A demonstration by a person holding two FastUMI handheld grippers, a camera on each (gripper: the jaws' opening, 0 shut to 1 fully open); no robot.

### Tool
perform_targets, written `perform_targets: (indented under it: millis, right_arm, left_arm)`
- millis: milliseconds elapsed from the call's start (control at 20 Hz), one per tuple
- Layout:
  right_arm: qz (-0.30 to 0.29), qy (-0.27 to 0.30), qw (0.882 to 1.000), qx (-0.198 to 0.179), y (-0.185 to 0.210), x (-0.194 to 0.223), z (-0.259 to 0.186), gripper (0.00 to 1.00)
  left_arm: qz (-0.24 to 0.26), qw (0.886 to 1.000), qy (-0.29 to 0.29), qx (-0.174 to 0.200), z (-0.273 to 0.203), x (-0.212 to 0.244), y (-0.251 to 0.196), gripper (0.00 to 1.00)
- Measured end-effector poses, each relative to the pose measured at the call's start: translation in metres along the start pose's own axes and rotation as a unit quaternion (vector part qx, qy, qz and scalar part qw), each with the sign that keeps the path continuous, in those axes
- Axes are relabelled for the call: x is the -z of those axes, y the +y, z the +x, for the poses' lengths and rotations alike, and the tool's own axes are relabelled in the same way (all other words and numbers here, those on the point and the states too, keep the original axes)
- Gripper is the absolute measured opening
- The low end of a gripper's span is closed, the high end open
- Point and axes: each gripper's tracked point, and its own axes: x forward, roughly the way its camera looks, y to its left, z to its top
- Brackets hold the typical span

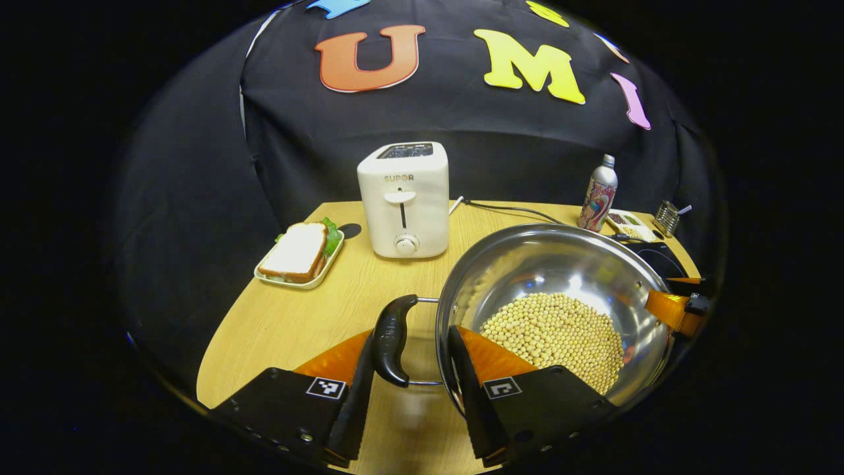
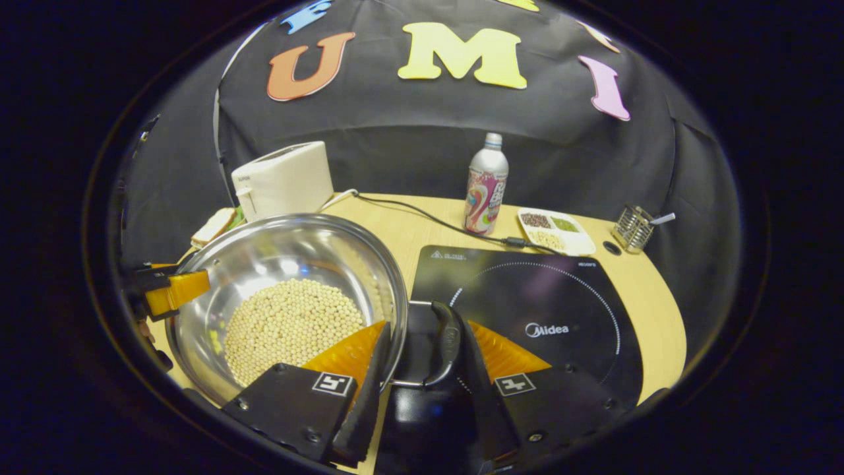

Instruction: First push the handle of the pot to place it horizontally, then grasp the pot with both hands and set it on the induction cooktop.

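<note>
Pot of beans: left tool and right tool each straddle 1 handle, jaws partly open, beside the cooktop.

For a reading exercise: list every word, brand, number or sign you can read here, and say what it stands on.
"SUPOR": front of the toaster.
"Midea": glass of the cooktop.
Small print along the cooktop's top edge: too small to read.
Bottle print: too blurred to read.
Square coded marks on the grippers: no words.

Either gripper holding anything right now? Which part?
Cannot tell. Each gripper straddles a black side handle of the steel pot of soybeans: left gripper on the handle, right gripper on the handle, neither clearly clamped.
</note>
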Motion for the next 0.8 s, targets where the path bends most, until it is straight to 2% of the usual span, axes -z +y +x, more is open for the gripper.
perform_targets:
  millis: [200,450,800]
  right_arm:
    - [-0.021,-0.016,1.0,-0.012,-0.005,-0.026,-0.029,0.64]
    - [-0.031,-0.036,0.999,-0.023,-0.021,-0.063,-0.067,0.64]
    - [-0.03,-0.064,0.997,-0.02,-0.071,-0.107,-0.109,0.63]
  left_arm:
    - [-0.002,1.0,-0.023,-0.01,-0.034,-0.023,-0.001,0.61]
    - [-0.027,0.999,-0.045,-0.015,-0.077,-0.055,-0.013,0.6]
    - [-0.03,0.996,-0.078,-0.003,-0.115,-0.111,-0.057,0.6]
